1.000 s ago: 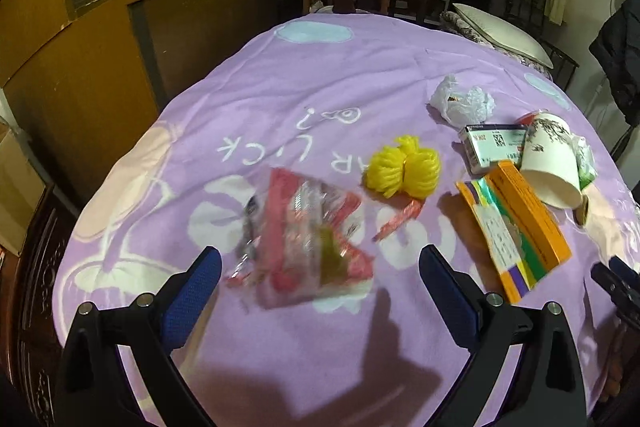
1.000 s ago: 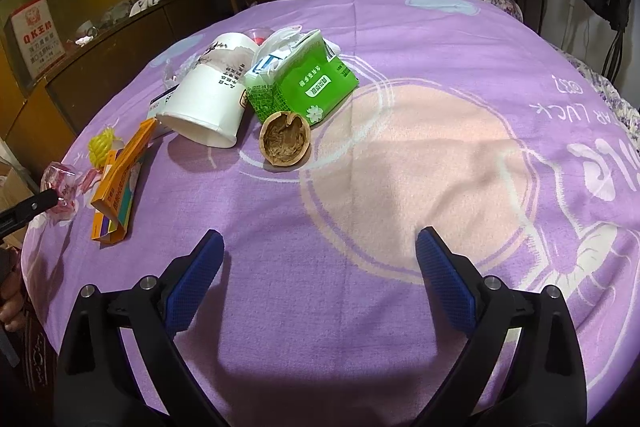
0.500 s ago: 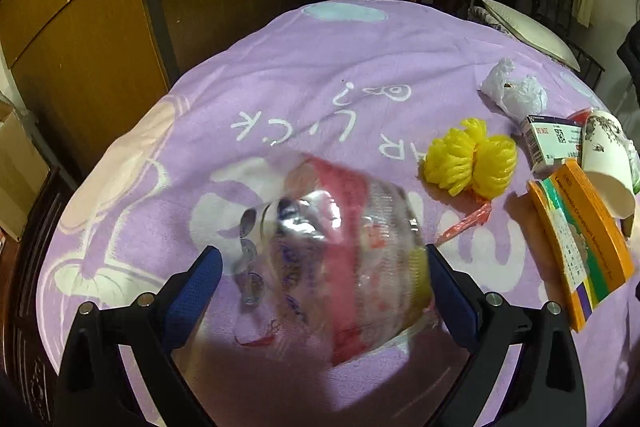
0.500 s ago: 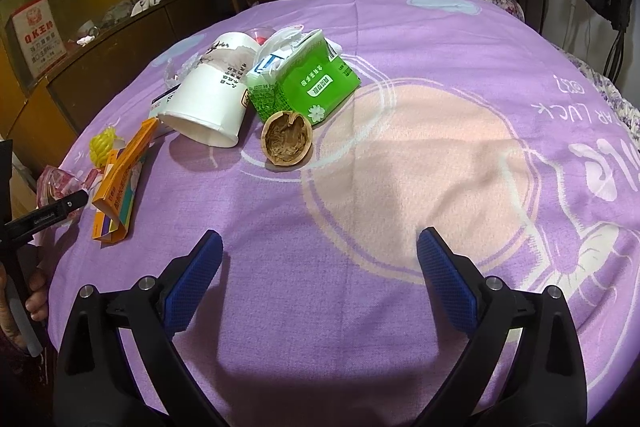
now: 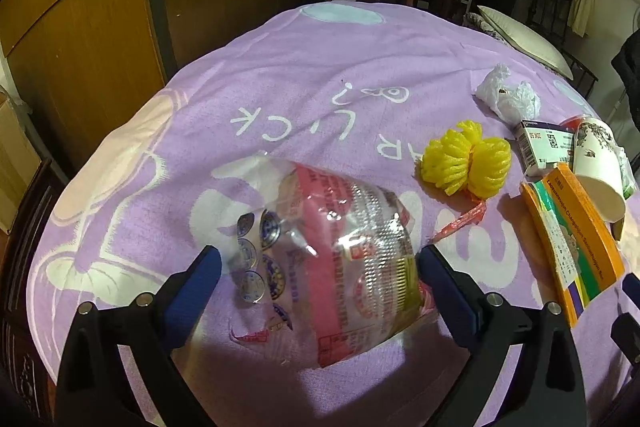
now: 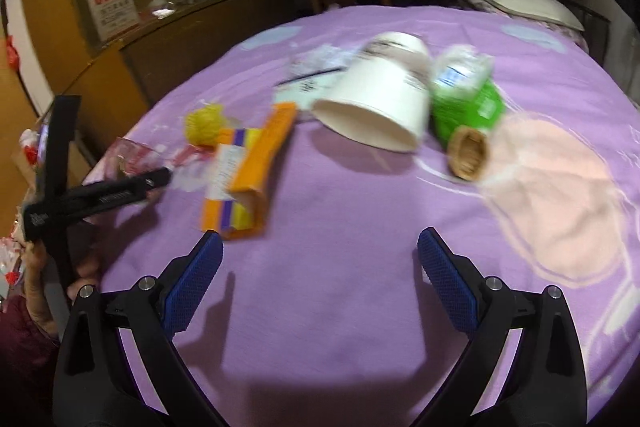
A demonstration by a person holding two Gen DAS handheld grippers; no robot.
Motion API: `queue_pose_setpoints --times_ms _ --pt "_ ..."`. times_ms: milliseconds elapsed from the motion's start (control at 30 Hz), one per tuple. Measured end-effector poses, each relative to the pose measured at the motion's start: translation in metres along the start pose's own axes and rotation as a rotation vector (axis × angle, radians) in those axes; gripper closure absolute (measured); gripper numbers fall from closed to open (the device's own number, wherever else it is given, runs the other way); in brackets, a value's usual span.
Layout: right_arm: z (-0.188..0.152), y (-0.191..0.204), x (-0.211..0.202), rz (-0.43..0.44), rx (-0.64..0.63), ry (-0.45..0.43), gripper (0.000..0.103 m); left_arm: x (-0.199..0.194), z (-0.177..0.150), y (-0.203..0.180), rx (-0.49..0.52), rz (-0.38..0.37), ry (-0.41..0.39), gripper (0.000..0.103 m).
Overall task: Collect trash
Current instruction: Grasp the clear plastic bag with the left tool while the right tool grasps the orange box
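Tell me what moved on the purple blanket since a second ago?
The left gripper moved forward until the clear plastic wrapper filled the gap between its open fingers; it hasn't closed. The right gripper swung left toward the orange box, open and empty. The yellow foam net, paper cup and walnut shell stayed put.

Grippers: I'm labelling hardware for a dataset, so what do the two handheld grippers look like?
The left gripper and right gripper match: black angular frames with silver bolts, jaws lined with blue textured pads. Seen side-on, the left one bears small white lettering, unreadable. A dark red sleeve shows at the frame edge.
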State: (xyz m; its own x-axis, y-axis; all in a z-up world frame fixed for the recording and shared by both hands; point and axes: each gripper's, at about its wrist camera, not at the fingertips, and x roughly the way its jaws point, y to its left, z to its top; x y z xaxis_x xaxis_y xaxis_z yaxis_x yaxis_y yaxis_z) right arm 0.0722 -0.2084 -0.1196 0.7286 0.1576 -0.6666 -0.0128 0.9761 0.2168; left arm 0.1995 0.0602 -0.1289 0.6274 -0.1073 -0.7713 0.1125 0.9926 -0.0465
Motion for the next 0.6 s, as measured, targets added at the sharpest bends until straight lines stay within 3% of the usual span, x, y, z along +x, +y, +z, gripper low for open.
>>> queue_pose_setpoints --times_ms 100,267,333,400,433,600 --pt "0.007 0.012 0.013 0.040 0.004 0.014 0.009 0.000 0.000 0.001 -0.001 -0.002 0.001 0.006" --pt "0.013 0.026 0.034 0.028 -0.007 0.037 0.014 0.000 0.001 0.002 -0.009 -0.015 0.000 0.006" --pt "0.014 0.025 0.039 0.021 -0.006 0.045 0.031 -0.001 0.000 0.004 -0.016 -0.024 -0.003 0.006" --pt "0.014 0.022 0.042 0.051 0.003 0.057 0.081 -0.002 0.001 0.006 -0.023 -0.035 -0.008 0.006" --pt "0.014 0.020 0.038 0.071 0.012 0.045 0.083 -0.002 0.001 0.007 -0.028 -0.042 -0.010 0.006" --pt "0.003 0.009 0.008 0.009 -0.036 -0.030 0.083 -0.007 -0.002 0.013 -0.061 -0.078 -0.031 0.007"
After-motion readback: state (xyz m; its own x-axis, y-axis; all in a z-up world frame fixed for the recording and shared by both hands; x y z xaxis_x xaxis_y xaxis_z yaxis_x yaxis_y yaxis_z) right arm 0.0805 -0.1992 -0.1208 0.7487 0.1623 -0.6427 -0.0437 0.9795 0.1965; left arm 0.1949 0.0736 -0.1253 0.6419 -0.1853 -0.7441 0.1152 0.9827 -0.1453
